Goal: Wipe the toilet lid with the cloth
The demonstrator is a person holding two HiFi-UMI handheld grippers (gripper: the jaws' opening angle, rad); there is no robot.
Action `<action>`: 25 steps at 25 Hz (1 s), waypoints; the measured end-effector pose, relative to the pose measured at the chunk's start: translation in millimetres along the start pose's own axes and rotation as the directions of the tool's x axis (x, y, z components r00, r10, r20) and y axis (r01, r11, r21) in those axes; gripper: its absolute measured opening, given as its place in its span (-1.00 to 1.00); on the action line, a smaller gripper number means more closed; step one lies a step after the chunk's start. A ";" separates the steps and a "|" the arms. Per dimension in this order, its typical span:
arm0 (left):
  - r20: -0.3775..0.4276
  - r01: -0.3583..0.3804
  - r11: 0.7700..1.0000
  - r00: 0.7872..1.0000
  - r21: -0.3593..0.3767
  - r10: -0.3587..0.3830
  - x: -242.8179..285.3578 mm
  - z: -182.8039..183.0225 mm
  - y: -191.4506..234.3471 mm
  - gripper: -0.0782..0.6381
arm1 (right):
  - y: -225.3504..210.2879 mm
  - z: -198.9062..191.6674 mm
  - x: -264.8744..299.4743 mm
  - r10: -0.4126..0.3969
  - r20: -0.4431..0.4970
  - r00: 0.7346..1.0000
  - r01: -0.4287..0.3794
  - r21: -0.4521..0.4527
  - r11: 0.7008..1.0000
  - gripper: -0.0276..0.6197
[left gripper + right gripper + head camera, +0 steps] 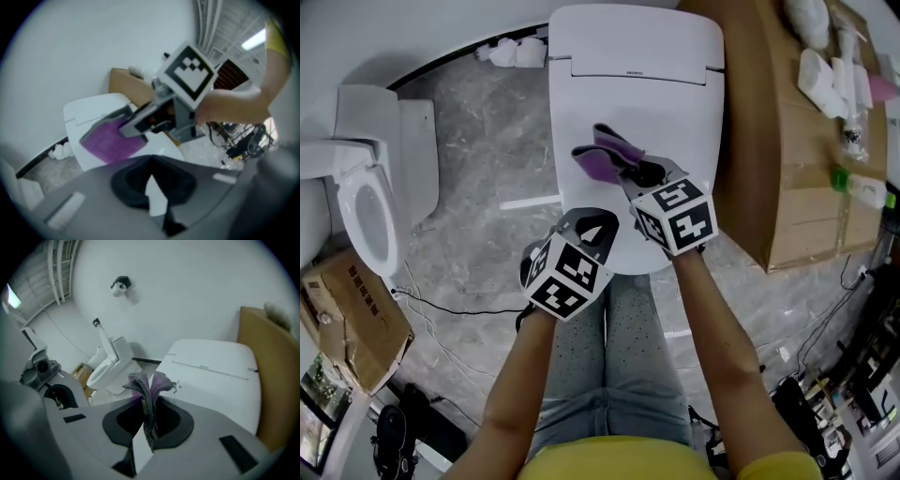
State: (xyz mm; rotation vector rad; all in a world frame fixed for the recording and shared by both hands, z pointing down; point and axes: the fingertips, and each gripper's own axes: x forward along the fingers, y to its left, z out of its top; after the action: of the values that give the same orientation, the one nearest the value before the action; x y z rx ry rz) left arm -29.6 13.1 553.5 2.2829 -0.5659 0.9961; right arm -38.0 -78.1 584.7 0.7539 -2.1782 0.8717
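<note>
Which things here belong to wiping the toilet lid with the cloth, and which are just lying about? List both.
Job in hand: toilet lid; purple cloth; right gripper, shut on the cloth.

Lying about: second toilet, lid up; cardboard box; bottles on it; left gripper, shut and empty.

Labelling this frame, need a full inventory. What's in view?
lid: 1, white, centre, closed
cloth: 1, purple, over lid, in right claw
second toilet: 1, white, left, lid up
big box: 1, brown, right of lid
small box: 1, brown, floor lower left
bottles: several, mostly white, on big box
paper wads: few, white, floor behind lid
cables: few, black, floor
left claw: 1, grey, shut, empty, near lid's front edge
right claw: 1, grey, shut on cloth
arms: 2, bare
</note>
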 end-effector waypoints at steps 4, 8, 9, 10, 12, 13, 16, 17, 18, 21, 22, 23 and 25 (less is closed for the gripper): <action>-0.012 -0.013 1.000 1.000 -0.025 0.012 -5.6 -16.2 -2.0 -0.79 | 29.5 -20.9 67.1 0.177 -0.097 0.979 -0.168 0.094 0.981 -0.77; -0.028 -0.023 0.999 0.999 -0.037 0.022 -9.3 -28.6 3.2 -0.79 | 27.9 -30.8 111.6 0.151 -0.175 0.973 -0.134 0.103 0.986 -0.77; -0.031 -0.026 0.999 0.999 -0.040 0.025 -10.5 -31.1 5.2 -0.79 | 24.5 -34.7 117.7 0.127 -0.198 0.972 -0.109 0.098 0.989 -0.77; -0.034 -0.029 0.999 0.999 -0.043 0.028 -11.7 -33.4 7.3 -0.79 | 21.2 -39.3 122.0 0.102 -0.220 0.970 -0.084 0.092 0.992 -0.77; -0.037 -0.033 0.998 0.999 -0.047 0.031 -13.7 -36.1 10.3 -0.79 | 15.6 -46.7 124.6 0.062 -0.245 0.968 -0.042 0.085 0.995 -0.77; -0.038 -0.034 0.998 0.999 -0.047 0.032 -14.1 -36.4 11.2 -0.79 | 12.6 -48.9 123.1 0.044 -0.248 0.968 -0.025 0.081 0.996 -0.77; -0.040 -0.027 0.999 0.999 -0.037 0.025 -12.1 -32.4 10.2 -0.79 | -5.7 -56.6 108.9 -0.018 -0.250 0.968 0.034 0.060 0.998 -0.77; -0.039 -0.022 0.999 0.999 -0.032 0.021 -10.6 -29.9 8.3 -0.79 | -15.5 -61.1 101.1 -0.040 -0.250 0.967 0.057 0.061 0.997 -0.77; -0.037 -0.017 1.000 0.999 -0.026 0.016 -8.8 -26.9 6.1 -0.79 | -26.9 -66.7 91.8 -0.060 -0.251 0.966 0.079 0.067 0.995 -0.77; -0.031 0.001 1.000 1.000 -0.004 -0.001 -1.7 -16.3 -2.4 -0.79 | -68.3 -88.4 57.6 -0.128 -0.258 0.958 0.156 0.094 0.983 -0.77; -0.028 0.008 1.000 1.000 0.004 -0.008 1.3 -12.4 -5.8 -0.79 | -83.8 -96.5 44.6 -0.155 -0.264 0.952 0.188 0.102 0.977 -0.77; -0.026 0.016 1.000 1.000 0.012 -0.015 4.6 -8.7 -9.4 -0.79 | -99.7 -104.7 31.2 -0.187 -0.271 0.944 0.223 0.108 0.969 -0.77; -0.025 0.030 0.999 0.999 0.027 -0.029 11.0 -2.3 -16.7 -0.79 | -130.0 -121.0 4.6 -0.252 -0.291 0.923 0.295 0.111 0.949 -0.77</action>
State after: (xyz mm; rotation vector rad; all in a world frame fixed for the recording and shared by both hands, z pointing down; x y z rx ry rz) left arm -14.2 25.4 557.5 2.2931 -0.5102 1.0217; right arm 94.2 -68.3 702.9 0.9288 -1.7275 0.9418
